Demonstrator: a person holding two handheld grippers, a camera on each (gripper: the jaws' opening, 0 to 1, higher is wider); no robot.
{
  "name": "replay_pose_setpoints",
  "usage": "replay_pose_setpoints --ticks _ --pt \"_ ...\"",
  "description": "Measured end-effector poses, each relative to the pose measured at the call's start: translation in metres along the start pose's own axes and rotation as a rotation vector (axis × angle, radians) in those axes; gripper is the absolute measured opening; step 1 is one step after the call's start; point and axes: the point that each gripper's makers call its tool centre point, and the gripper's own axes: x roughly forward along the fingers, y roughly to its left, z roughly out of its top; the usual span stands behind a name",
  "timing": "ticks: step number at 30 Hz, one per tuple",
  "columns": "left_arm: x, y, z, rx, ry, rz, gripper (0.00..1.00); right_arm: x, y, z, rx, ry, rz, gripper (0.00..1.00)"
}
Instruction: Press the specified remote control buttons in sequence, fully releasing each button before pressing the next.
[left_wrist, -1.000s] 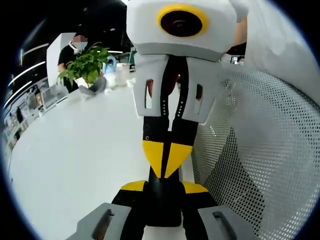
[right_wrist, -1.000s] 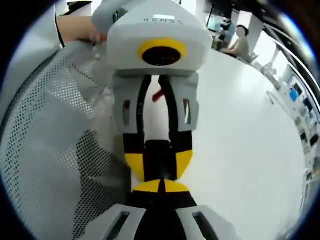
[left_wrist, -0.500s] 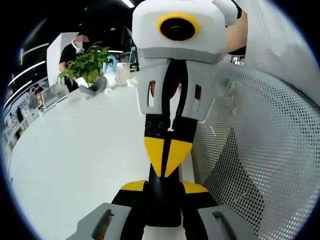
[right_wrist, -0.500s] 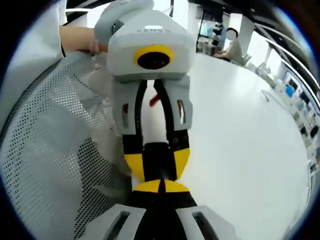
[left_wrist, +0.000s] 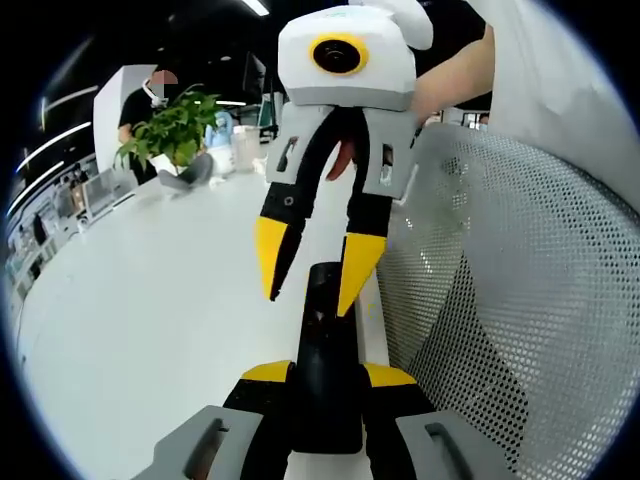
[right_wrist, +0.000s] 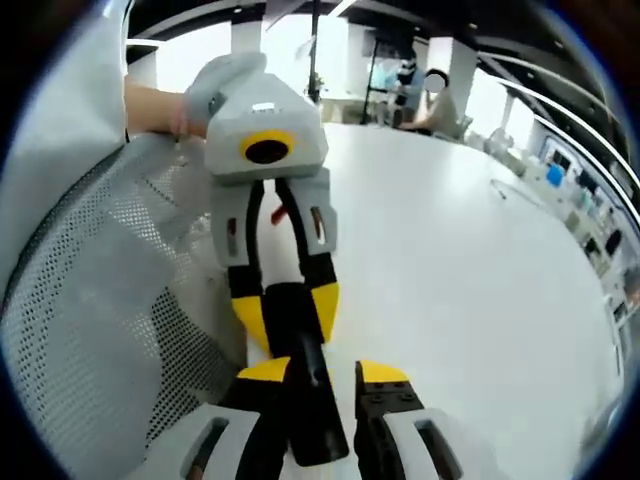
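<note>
A slim black remote control (left_wrist: 322, 340) lies lengthwise between the jaws of my left gripper (left_wrist: 328, 373), which is shut on its near end. In the left gripper view my right gripper (left_wrist: 315, 270) faces it from above, its yellow fingertips (left_wrist: 270, 255) spread open on either side of the remote's far end. In the right gripper view the remote (right_wrist: 305, 400) runs between my right gripper's (right_wrist: 325, 372) parted jaws, closer to the left one, while my left gripper (right_wrist: 285, 305) clamps it just beyond. I cannot make out any buttons.
A white perforated mesh chair back (left_wrist: 520, 300) curves close beside both grippers, also visible on the left (right_wrist: 90, 300). Beneath is a large white table (left_wrist: 150, 300). A potted plant (left_wrist: 170, 130) and small items stand at its far edge. People are in the background.
My right gripper was shut with its tips against the remote; now it has opened and drawn back a little. My left gripper still holds the remote.
</note>
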Motion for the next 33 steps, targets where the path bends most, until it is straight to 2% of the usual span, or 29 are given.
replay_pose_setpoints --ticks 11,17,20,24,28,33 --pt "0.000 0.000 0.000 -0.003 -0.001 0.005 0.25 -0.002 0.001 -0.015 0.003 0.026 0.020 0.35" --pt "0.000 0.000 0.000 -0.004 -0.004 0.005 0.25 0.001 0.008 -0.026 -0.013 0.062 0.043 0.34" --pt "0.000 0.000 0.000 -0.008 -0.001 0.008 0.25 0.002 0.009 -0.029 -0.019 0.076 0.051 0.31" --pt "0.001 0.000 0.000 -0.012 0.004 0.015 0.26 0.004 0.012 -0.032 -0.016 0.077 0.065 0.30" --pt "0.001 0.000 0.000 -0.017 0.004 0.016 0.26 0.005 0.016 -0.036 -0.014 0.098 0.093 0.25" --pt "0.001 0.000 0.000 -0.019 0.005 0.018 0.26 0.006 0.013 -0.032 -0.011 0.076 0.096 0.22"
